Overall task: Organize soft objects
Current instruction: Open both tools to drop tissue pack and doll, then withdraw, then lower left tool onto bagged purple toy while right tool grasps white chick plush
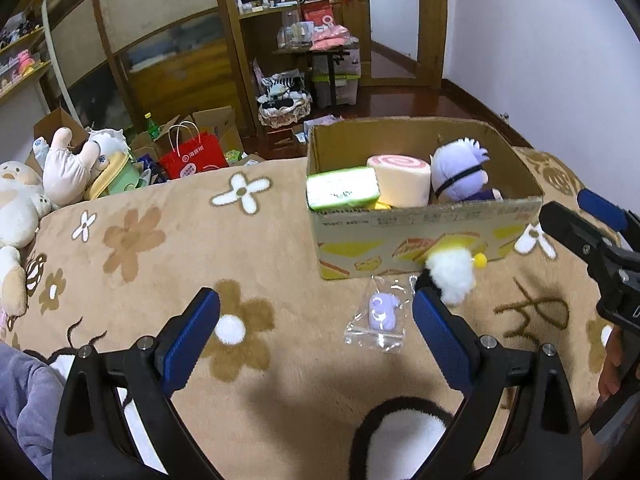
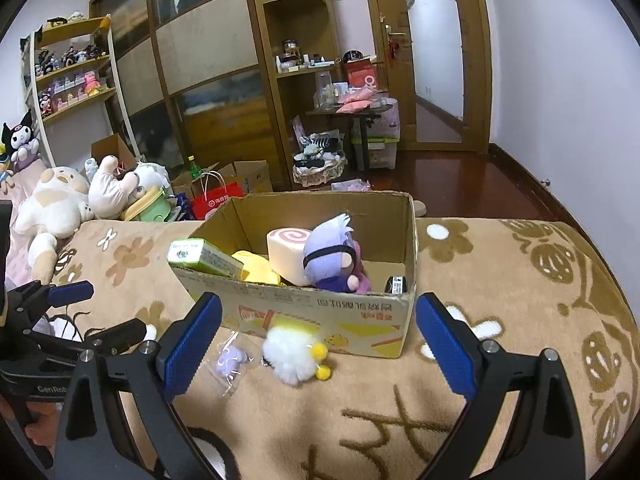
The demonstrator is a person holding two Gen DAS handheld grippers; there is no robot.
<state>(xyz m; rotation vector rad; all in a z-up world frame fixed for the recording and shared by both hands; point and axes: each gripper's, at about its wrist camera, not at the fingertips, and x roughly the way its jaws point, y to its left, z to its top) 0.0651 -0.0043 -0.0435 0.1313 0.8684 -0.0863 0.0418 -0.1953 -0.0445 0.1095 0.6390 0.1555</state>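
A cardboard box (image 1: 424,236) (image 2: 320,312) stands on the tan flowered blanket (image 1: 200,248). It holds a green box-shaped plush (image 1: 343,191) (image 2: 204,258), a pink swirl roll plush (image 1: 402,180) (image 2: 286,252), a purple-haired doll (image 1: 460,174) (image 2: 334,260) and a yellow plush (image 2: 256,270). In front of the box lie a white fluffy chick toy (image 1: 454,276) (image 2: 294,354) and a small purple toy in a clear bag (image 1: 380,314) (image 2: 232,360). My left gripper (image 1: 316,334) is open and empty just short of the bagged toy. My right gripper (image 2: 320,340) is open and empty around the chick.
Large plush animals (image 1: 24,200) (image 2: 60,208) lie at the blanket's left end. Beyond the bed are a red paper bag (image 1: 192,160) (image 2: 216,200), open cartons, wooden shelves (image 2: 72,76), a small table (image 2: 356,112) and a doorway.
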